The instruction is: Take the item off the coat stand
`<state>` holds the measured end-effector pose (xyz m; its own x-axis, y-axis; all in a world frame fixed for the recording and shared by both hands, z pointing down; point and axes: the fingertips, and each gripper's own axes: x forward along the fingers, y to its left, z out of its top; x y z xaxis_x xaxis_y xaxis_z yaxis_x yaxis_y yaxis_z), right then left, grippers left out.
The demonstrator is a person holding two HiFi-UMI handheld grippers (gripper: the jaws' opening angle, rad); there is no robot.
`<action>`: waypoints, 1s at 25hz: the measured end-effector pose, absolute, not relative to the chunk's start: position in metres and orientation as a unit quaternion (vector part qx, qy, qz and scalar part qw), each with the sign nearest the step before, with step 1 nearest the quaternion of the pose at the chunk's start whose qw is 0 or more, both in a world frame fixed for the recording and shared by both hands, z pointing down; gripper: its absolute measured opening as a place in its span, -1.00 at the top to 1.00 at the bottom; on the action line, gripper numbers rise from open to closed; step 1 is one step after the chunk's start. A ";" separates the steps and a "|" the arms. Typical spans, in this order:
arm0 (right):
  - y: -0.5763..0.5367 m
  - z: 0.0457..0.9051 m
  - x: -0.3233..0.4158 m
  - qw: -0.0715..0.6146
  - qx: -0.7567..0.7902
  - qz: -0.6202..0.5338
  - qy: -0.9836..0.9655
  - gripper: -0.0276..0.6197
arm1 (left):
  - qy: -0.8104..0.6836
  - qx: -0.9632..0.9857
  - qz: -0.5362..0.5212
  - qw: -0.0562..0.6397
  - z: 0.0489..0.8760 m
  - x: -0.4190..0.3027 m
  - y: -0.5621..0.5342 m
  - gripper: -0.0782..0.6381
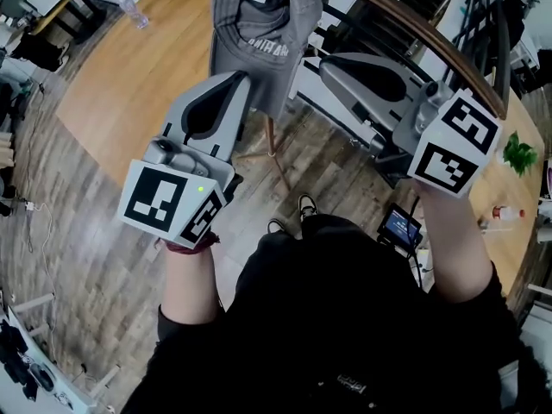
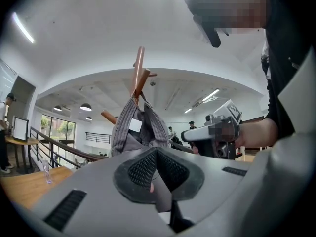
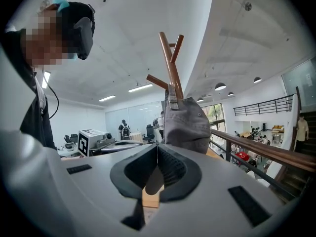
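Note:
A grey cap (image 1: 263,24) hangs on a wooden coat stand (image 1: 272,145) straight ahead of me. My left gripper (image 1: 243,80) is shut and empty, its tips just short of the cap's lower left edge. My right gripper (image 1: 326,65) is shut and empty too, a little right of the cap. In the left gripper view the cap (image 2: 133,132) hangs from the stand's pegs (image 2: 138,75) beyond the closed left gripper (image 2: 156,152). In the right gripper view the cap (image 3: 186,125) sits on the stand (image 3: 170,65) just past the closed right gripper (image 3: 157,149).
A wooden table (image 1: 129,67) with a clear bottle (image 1: 135,11) lies at the left. A curved wooden railing (image 1: 414,24) runs behind the stand on the right. A small screen device (image 1: 402,227) sits on the plank floor near my shoes (image 1: 306,205).

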<state>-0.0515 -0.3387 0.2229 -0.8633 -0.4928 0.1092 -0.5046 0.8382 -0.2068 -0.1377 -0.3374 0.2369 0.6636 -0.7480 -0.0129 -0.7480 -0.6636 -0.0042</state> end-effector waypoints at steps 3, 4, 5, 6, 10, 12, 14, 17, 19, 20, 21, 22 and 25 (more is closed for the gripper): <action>-0.340 0.224 -0.048 0.028 0.271 0.116 -0.955 0.86 | 0.411 -0.911 0.005 -0.002 0.240 -0.141 -0.343 0.79; -0.340 0.225 -0.047 0.028 0.275 0.117 -0.954 0.86 | 0.412 -0.911 0.001 0.001 0.240 -0.141 -0.344 0.79; -0.341 0.225 -0.046 0.027 0.278 0.117 -0.953 0.86 | 0.412 -0.911 -0.004 0.007 0.241 -0.140 -0.345 0.79; -0.341 0.225 -0.046 0.026 0.282 0.116 -0.952 0.85 | 0.411 -0.911 -0.007 0.013 0.241 -0.139 -0.346 0.79; -0.341 0.224 -0.047 0.019 0.302 0.101 -0.948 0.85 | 0.402 -0.915 -0.013 0.020 0.244 -0.137 -0.347 0.73; -0.343 0.223 -0.049 0.012 0.310 0.094 -0.946 0.82 | 0.399 -0.917 -0.016 0.027 0.244 -0.140 -0.349 0.64; -0.338 0.230 -0.050 0.011 0.315 0.102 -0.944 0.67 | 0.402 -0.915 -0.015 0.017 0.250 -0.145 -0.345 0.55; -0.332 0.241 -0.049 0.013 0.327 0.118 -0.937 0.52 | 0.403 -0.915 -0.018 -0.001 0.259 -0.151 -0.341 0.41; -0.342 0.239 -0.052 0.005 0.333 0.110 -0.937 0.44 | 0.406 -0.914 -0.021 0.009 0.258 -0.159 -0.349 0.36; -0.346 0.238 -0.055 0.003 0.332 0.107 -0.937 0.42 | 0.408 -0.913 -0.021 0.011 0.258 -0.163 -0.353 0.36; -0.348 0.237 -0.059 0.002 0.332 0.106 -0.937 0.41 | 0.410 -0.912 -0.019 0.010 0.258 -0.168 -0.355 0.35; -0.348 0.237 -0.062 0.003 0.331 0.105 -0.938 0.37 | 0.413 -0.911 -0.017 0.007 0.258 -0.173 -0.356 0.35; -0.351 0.235 -0.064 0.007 0.338 0.099 -0.936 0.32 | 0.418 -0.908 -0.018 0.006 0.258 -0.180 -0.361 0.32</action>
<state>-0.0642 -0.3515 0.2353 -0.7719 -0.6307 0.0803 -0.6335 0.7524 -0.1805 -0.1805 -0.3613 0.2580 0.6502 -0.7593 0.0267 -0.7588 -0.6507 -0.0264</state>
